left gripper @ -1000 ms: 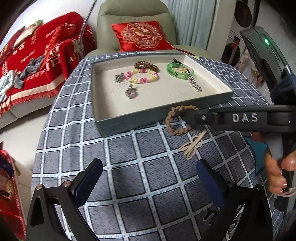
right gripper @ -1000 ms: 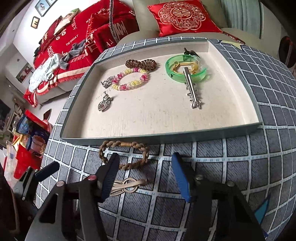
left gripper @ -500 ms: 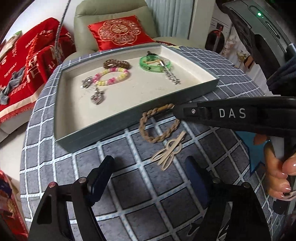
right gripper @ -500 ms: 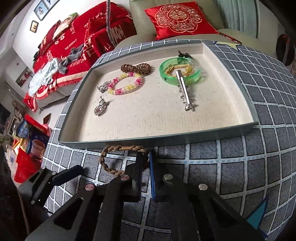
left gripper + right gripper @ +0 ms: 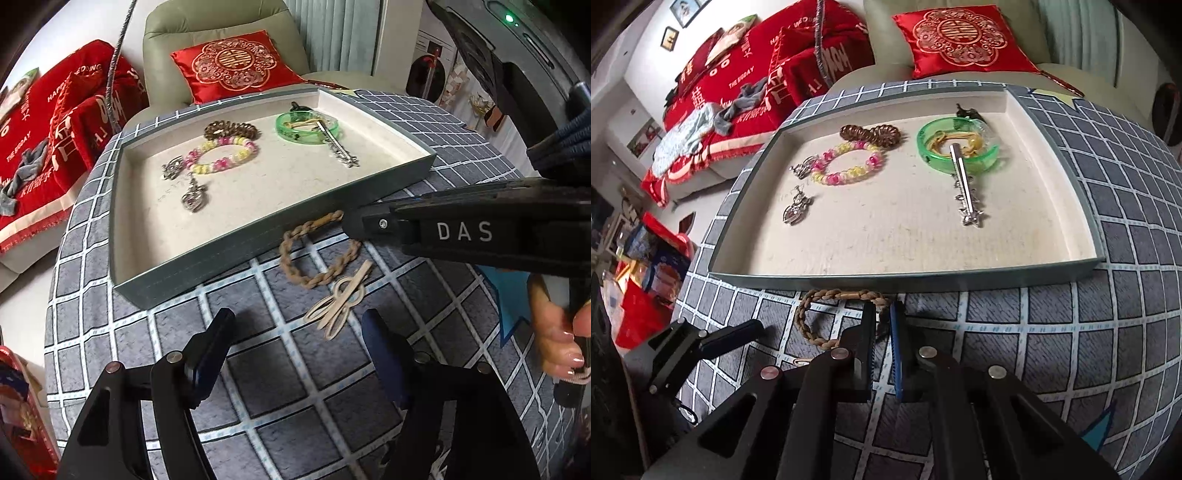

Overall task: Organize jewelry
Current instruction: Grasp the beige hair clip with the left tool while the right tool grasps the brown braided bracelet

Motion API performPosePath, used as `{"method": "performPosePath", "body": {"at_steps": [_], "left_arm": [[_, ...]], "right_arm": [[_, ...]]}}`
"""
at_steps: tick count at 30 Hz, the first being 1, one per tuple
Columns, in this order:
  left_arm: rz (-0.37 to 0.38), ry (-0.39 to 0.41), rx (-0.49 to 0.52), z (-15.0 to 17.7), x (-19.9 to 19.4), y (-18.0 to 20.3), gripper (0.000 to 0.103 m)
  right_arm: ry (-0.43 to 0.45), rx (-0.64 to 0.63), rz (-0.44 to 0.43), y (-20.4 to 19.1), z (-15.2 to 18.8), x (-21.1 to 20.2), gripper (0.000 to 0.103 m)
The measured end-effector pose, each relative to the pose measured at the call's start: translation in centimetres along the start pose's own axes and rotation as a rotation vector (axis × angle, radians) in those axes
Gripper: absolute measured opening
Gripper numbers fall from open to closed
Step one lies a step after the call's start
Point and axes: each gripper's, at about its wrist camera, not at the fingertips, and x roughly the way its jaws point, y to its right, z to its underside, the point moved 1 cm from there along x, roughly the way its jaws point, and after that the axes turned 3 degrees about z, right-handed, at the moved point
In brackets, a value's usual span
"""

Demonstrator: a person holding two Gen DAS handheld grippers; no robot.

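Observation:
A braided brown rope bracelet (image 5: 314, 254) lies on the checked tablecloth just in front of the grey tray (image 5: 229, 254). My right gripper (image 5: 882, 317) is shut on the bracelet's right side (image 5: 846, 295); its tip (image 5: 351, 223) shows in the left wrist view. A beige hair clip (image 5: 341, 301) lies beside the bracelet. My left gripper (image 5: 295, 350) is open and empty, just short of the clip. In the tray lie a pink-yellow bead bracelet (image 5: 849, 168), a brown hair tie (image 5: 871, 134), a green bangle (image 5: 956, 151), a silver hairpin (image 5: 966, 195) and silver earrings (image 5: 796, 210).
The tray's near wall (image 5: 905, 280) stands right behind the rope bracelet. A red cushion (image 5: 960, 37) on a chair and red blankets (image 5: 738, 74) on a sofa lie beyond the table. Boxes (image 5: 653, 266) stand on the floor at left.
My right gripper has closed from wide open onto the rope bracelet's right side. My left gripper has moved closer to the hair clip and stays open.

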Motion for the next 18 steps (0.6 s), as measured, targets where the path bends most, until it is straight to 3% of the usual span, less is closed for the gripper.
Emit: {"method": "performPosePath", "body": {"at_steps": [4, 7, 9, 11, 18], "left_arm": [[0.0, -0.002, 0.011, 0.4, -0.3, -0.4, 0.084], [0.003, -0.008, 0.013, 0.5, -0.2, -0.5, 0.084], [0.003, -0.008, 0.016, 0.5, -0.1, -0.5, 0.084], [0.011, -0.011, 0.017, 0.3, 0.0, -0.3, 0.084], [0.051, -0.02, 0.043, -0.9, 0.9, 1.1, 0.084]], "right_arm": [[-0.01, -0.022, 0.018, -0.4, 0.1, 0.3, 0.036], [-0.017, -0.042, 0.05, -0.8, 0.0, 0.5, 0.035], [-0.019, -0.069, 0.079, -1.4, 0.0, 0.7, 0.033], [-0.025, -0.106, 0.133, -1.9, 0.0, 0.8, 0.01], [-0.001, -0.006, 0.089, 0.2, 0.1, -0.5, 0.007]]}}
